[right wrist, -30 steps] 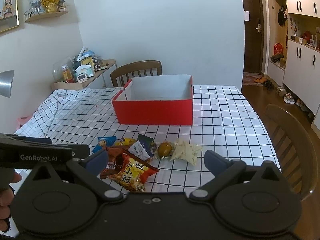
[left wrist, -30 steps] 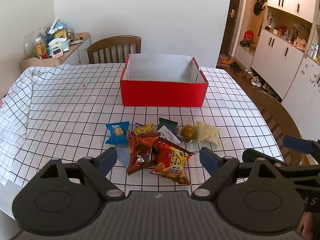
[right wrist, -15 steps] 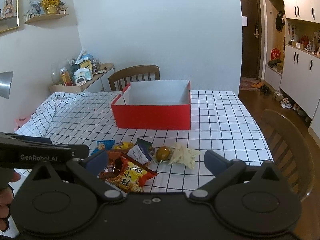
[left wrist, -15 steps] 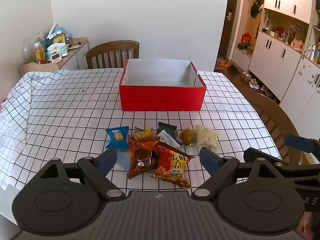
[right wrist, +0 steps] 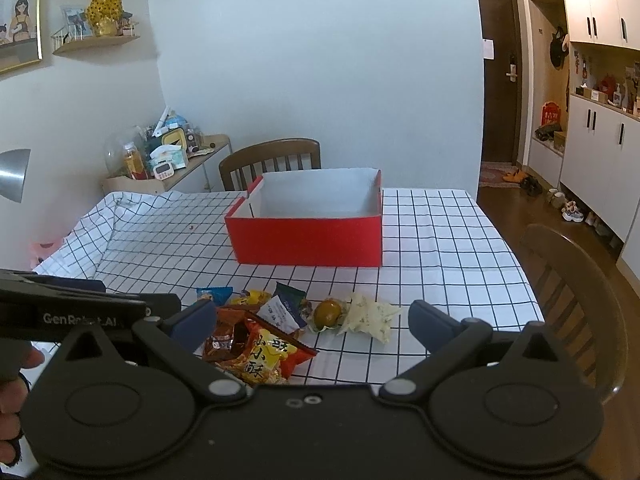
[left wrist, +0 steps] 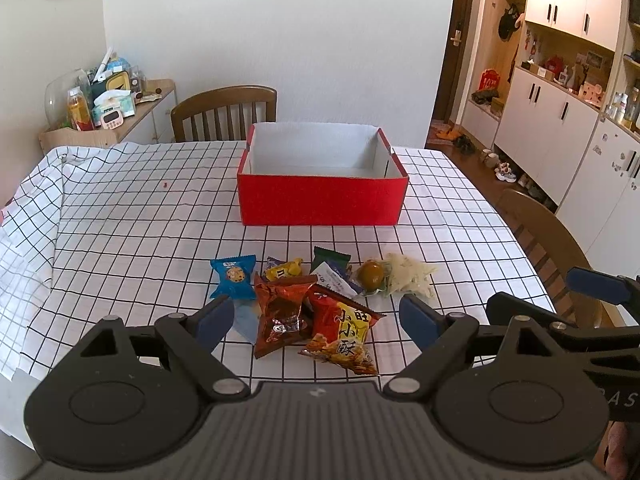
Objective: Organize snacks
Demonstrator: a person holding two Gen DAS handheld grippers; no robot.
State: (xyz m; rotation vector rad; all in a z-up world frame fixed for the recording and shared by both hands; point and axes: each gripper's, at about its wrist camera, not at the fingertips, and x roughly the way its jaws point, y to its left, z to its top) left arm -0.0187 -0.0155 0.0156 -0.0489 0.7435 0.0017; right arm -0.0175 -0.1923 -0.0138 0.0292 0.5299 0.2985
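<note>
A heap of snack packets on the checked cloth of the desk, near its front edge. At the front of the heap, a red-and-yellow crisp bag touching a dark orange-brown bag. Behind these, a blue cookie packet, a small yellow packet, a dark green packet with a white sachet on it. At the right end, a brown egg in clear wrap just beside a pale crumpled packet.

Behind the heap and apart from it, a red box with white inside, open on top, nothing visible in it. Beyond the box, a wooden chair; another chair at the right side.

Left tool above the front of the heap, wide apart, gripping nothing. Right tool the same: spread wide, nothing between the pads, above the right part of the heap.
</note>
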